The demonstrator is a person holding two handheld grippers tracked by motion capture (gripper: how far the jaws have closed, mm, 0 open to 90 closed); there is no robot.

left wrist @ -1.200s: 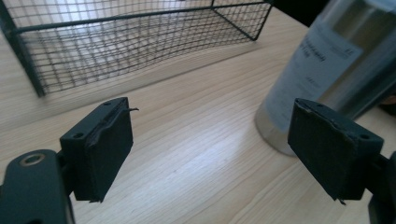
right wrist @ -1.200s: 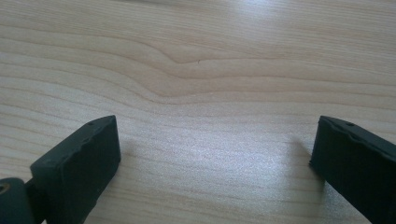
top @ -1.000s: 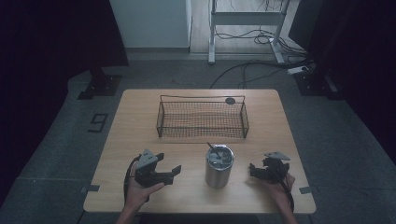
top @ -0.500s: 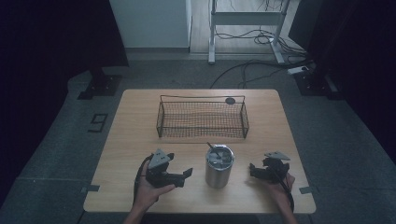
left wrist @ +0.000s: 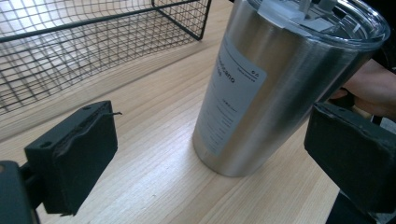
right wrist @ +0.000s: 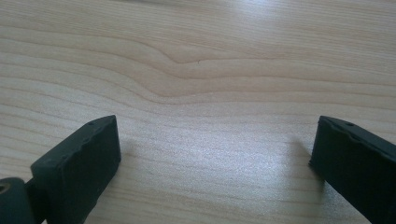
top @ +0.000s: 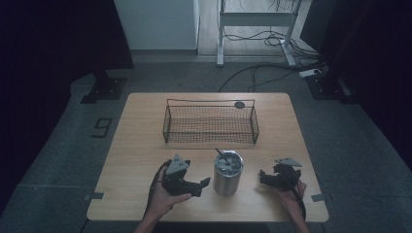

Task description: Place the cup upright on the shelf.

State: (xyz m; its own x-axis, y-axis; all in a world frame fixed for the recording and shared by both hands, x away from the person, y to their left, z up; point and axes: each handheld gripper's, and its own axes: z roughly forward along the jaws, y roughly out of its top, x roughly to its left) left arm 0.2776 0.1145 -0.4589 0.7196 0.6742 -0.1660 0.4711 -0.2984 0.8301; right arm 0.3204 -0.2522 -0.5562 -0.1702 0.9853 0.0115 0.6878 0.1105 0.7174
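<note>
The brushed steel tumbler with a clear plastic lid (top: 227,172) stands upright near the middle of the counter's near edge, between the two pairs of tongs. The left tongs (top: 204,185) lie just beside it on its left, tips toward its lower wall; their jaws have just been opening and now stand wide apart. In the left gripper view the tumbler (left wrist: 261,93) rises ahead, nearer the right-hand jaw, with neither pad touching it. A pale label runs down its side; the print is too small to read. The right tongs (top: 265,178) rest near the tumbler's right side, jaws spread wide over bare wood, gripping nothing. The light wooden counter (top: 141,145) shows a long straight grain. Behind the tumbler, toward the far edge, sits a rectangular black wire-mesh basket (top: 211,122).
</note>
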